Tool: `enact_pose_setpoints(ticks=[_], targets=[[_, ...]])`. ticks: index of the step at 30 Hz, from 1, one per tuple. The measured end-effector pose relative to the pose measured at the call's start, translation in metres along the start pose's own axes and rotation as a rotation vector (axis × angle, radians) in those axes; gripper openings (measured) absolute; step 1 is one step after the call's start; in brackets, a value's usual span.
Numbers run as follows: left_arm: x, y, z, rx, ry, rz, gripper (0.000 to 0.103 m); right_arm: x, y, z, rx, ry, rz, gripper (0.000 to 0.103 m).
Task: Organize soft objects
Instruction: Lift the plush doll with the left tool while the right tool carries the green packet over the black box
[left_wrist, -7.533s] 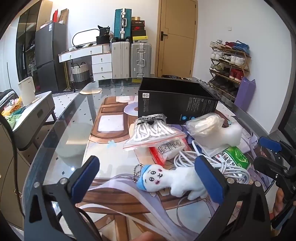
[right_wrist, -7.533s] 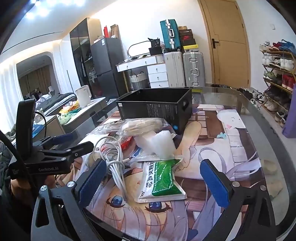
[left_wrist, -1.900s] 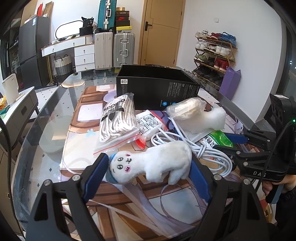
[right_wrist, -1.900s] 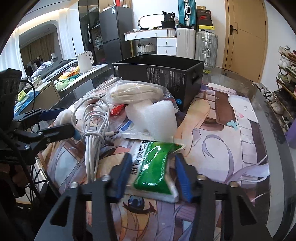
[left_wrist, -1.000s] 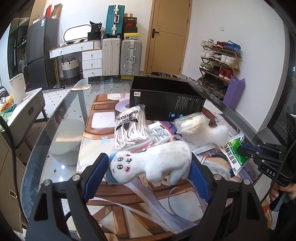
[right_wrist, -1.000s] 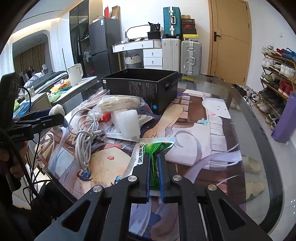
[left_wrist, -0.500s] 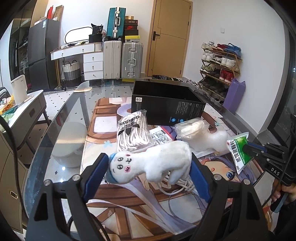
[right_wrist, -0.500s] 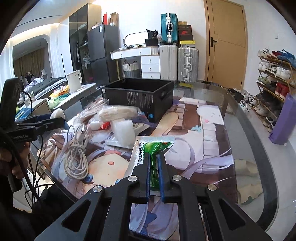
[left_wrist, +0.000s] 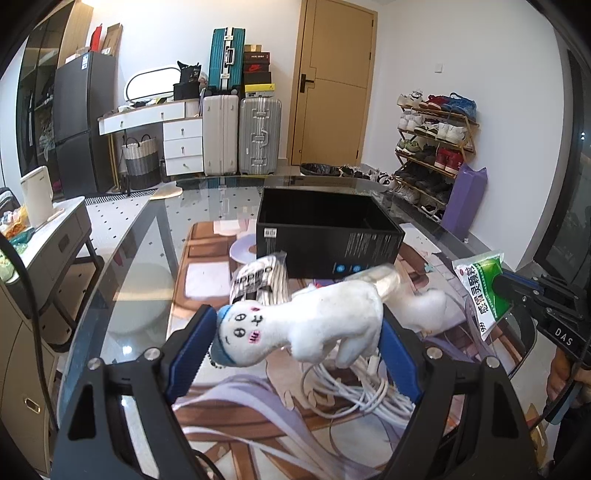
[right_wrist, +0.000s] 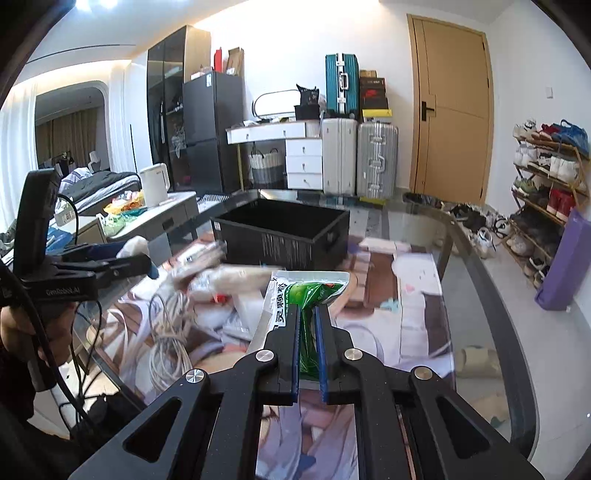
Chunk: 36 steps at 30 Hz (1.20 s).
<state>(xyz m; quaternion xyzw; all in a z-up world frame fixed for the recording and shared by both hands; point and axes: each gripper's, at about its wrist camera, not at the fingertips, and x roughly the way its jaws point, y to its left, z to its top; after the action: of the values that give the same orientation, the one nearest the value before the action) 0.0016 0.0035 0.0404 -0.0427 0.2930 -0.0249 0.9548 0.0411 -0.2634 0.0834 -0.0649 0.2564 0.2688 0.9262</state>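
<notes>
My left gripper (left_wrist: 295, 328) is shut on a white plush toy (left_wrist: 310, 317) with a blue cap and holds it above the table. My right gripper (right_wrist: 308, 310) is shut on a green and white packet (right_wrist: 295, 295), lifted off the table; the packet also shows at the right of the left wrist view (left_wrist: 480, 291). An open black box (left_wrist: 328, 232) stands on the glass table beyond both, also seen in the right wrist view (right_wrist: 284, 232). The left gripper with the toy shows at the left of the right wrist view (right_wrist: 136, 254).
On the table lie a coiled white cable (left_wrist: 354, 391), a bag of white laces (left_wrist: 258, 280), a bagged beige item (right_wrist: 236, 277) and white foam (left_wrist: 421, 306). Suitcases (left_wrist: 240, 136), a shoe rack (left_wrist: 432, 147) and a side table (left_wrist: 48, 236) surround the table (left_wrist: 122, 288).
Both grippers have risen with their loads and tilted toward the black box. The toy and the packet sit higher above the table than half a second ago.
</notes>
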Motion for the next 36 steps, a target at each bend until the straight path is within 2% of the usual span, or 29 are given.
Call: enact_pose_setpoints(ticks=[18,36], targets=[[0.014,-0.002,0.042,0.02,-0.057,0.012,0.084,0.022,0.008,0.052,-0.009,-0.08,0.034,0.007],[0.05,0.002,0.081,0.018,-0.058,0.02,0.084,0.061,0.004,0.086,-0.002,-0.097,0.03,0.007]])
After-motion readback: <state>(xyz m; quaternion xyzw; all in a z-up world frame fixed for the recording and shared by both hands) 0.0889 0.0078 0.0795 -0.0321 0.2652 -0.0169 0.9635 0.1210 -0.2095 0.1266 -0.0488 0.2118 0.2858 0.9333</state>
